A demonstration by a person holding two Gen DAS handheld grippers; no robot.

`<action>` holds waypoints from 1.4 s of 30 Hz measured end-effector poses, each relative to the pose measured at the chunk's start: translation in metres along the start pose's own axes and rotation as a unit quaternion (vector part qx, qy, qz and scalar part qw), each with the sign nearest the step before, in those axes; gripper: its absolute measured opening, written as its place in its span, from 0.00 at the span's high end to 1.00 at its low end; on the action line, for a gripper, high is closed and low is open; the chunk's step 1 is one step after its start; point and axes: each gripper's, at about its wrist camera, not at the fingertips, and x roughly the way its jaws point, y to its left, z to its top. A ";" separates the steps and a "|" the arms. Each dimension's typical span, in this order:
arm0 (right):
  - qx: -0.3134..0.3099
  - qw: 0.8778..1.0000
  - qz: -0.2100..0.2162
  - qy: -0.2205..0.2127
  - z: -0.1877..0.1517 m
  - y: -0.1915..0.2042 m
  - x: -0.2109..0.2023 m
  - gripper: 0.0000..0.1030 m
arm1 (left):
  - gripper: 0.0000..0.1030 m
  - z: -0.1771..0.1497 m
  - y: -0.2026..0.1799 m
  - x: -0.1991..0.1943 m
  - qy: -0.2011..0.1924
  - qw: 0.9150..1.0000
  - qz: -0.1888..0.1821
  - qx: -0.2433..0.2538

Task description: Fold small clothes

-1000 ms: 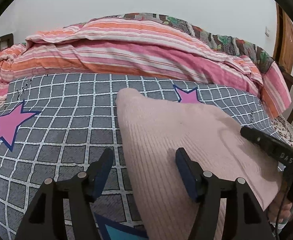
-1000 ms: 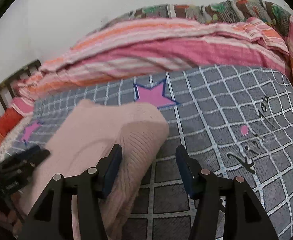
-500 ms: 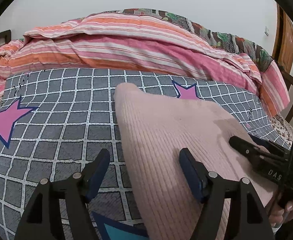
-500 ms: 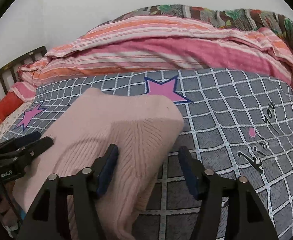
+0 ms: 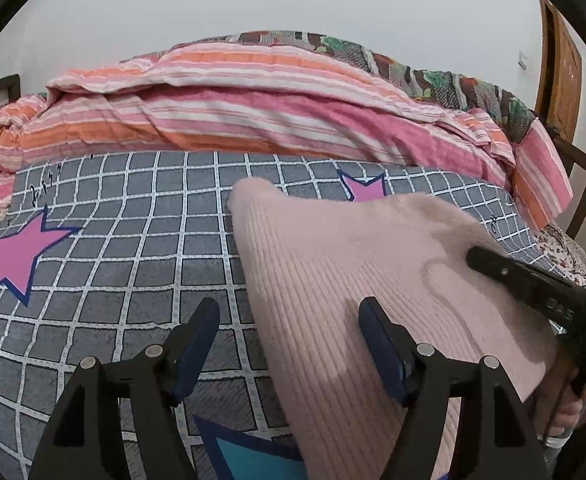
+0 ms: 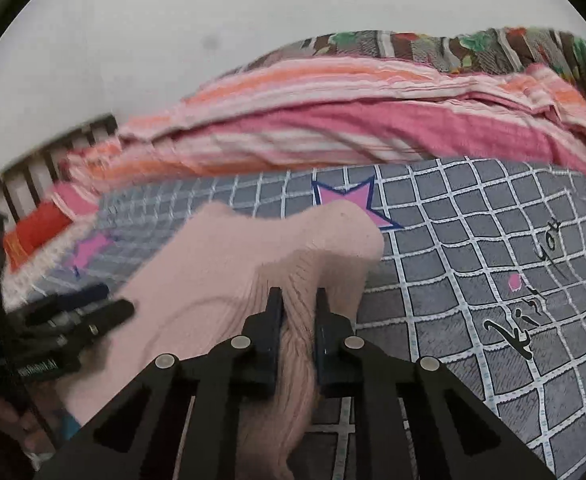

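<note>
Our right gripper (image 6: 296,300) is closing, its two dark blue pads pinching a bunched ridge of the pale pink ribbed knit garment (image 6: 221,280) between them. Our left gripper (image 5: 287,320) stands spread wide: its right finger hangs over the knit, its left finger over bare bedding, and the garment's left edge runs between the two with neither pad pressing on it. The garment lies flat on the bed ahead of both tools, its far corners rounded, one of them covering part of a pink star.

Under it, the grey bedsheet with a white grid (image 5: 133,240) stretches out to either side of the tools. Beyond the garment, a pink, orange and white striped quilt (image 5: 253,112) is heaped along the far edge, with a dark floral blanket (image 5: 433,76) behind it against the plain wall. Nothing lies between either tool and the knit. From the left view, the right gripper's black fingers (image 5: 521,276) reach in over the garment's right side.

A second ago the right gripper stood open astride the garment's edge; the cloth between its fingers has since gathered into a raised fold. The left gripper has kept its spread and place.

We count one garment, two grippers, two pink stars in the left view, one quilt.
</note>
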 end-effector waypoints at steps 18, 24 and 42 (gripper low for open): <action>-0.020 0.998 -0.044 0.028 -0.003 0.001 0.006 0.65 | 0.24 -0.005 0.000 0.004 0.002 1.000 0.017 0.007; -0.041 0.999 -0.032 0.002 -0.005 0.009 0.001 0.87 | 0.25 -0.007 -0.006 -0.005 -0.014 1.000 0.023 0.016; -0.001 0.999 -0.039 0.027 -0.012 -0.002 -0.006 0.65 | 0.24 -0.015 0.000 -0.009 0.007 1.000 -0.005 -0.008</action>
